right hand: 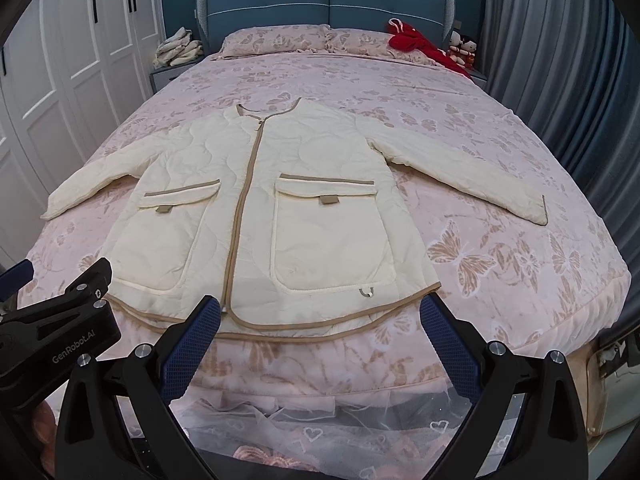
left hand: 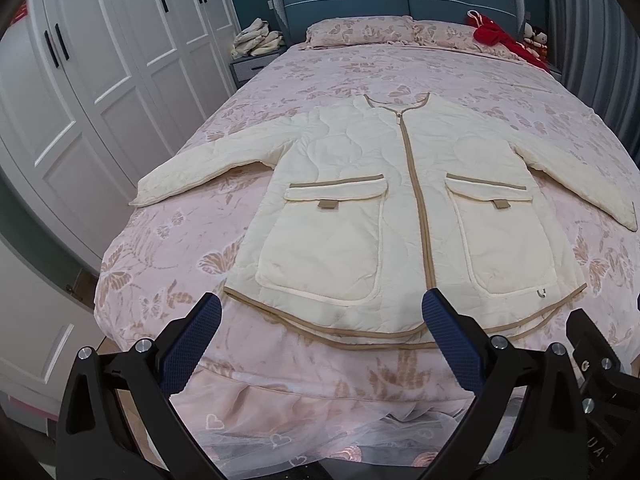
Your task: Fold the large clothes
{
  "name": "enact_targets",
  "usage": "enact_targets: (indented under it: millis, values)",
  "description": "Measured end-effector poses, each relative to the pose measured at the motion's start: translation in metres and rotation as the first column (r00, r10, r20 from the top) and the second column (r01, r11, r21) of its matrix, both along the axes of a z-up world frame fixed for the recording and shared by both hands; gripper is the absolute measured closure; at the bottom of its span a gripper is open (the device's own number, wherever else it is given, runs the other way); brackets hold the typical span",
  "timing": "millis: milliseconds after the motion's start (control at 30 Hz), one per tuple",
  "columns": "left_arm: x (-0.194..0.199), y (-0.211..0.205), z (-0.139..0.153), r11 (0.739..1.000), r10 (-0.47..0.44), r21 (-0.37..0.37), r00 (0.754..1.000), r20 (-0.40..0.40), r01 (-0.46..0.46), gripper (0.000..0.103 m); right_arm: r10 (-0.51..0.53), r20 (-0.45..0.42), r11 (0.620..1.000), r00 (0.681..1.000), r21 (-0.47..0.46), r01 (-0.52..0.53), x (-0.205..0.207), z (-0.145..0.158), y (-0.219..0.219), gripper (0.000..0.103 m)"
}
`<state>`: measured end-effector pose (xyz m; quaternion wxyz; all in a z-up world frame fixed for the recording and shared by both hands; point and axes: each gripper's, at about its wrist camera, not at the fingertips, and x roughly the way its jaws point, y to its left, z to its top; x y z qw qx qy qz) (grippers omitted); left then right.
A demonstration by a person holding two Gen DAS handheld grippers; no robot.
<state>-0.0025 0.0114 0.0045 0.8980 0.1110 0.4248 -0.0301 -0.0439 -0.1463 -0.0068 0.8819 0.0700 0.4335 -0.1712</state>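
A cream quilted jacket (left hand: 360,184) with tan trim, a closed zip and two front pockets lies flat and face up on the pink bed, both sleeves spread out to the sides. It also shows in the right wrist view (right hand: 256,208). My left gripper (left hand: 322,310) is open and empty, just short of the jacket's hem at the foot of the bed. My right gripper (right hand: 320,312) is open and empty, also just short of the hem, to the right of the left one. The left gripper's body (right hand: 60,320) shows at the left of the right wrist view.
The bed (left hand: 168,240) has a pink butterfly cover and a lace skirt. Pillows (left hand: 360,30) and a red garment (left hand: 504,40) lie at the head. White wardrobes (left hand: 80,92) stand left, grey curtains (right hand: 560,60) right. Folded cloth (left hand: 256,38) sits on the nightstand.
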Motion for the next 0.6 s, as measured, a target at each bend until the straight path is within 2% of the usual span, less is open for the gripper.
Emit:
enact_targets:
  millis: [600]
  values:
    - [-0.0025,0.0022,0.0036,1.0,0.002,0.009,1.0,0.006,-0.002,0.005,0.023,0.002,1.0,1.0,-0.005,-0.023,0.0036,0.0054,0.0081,0.005]
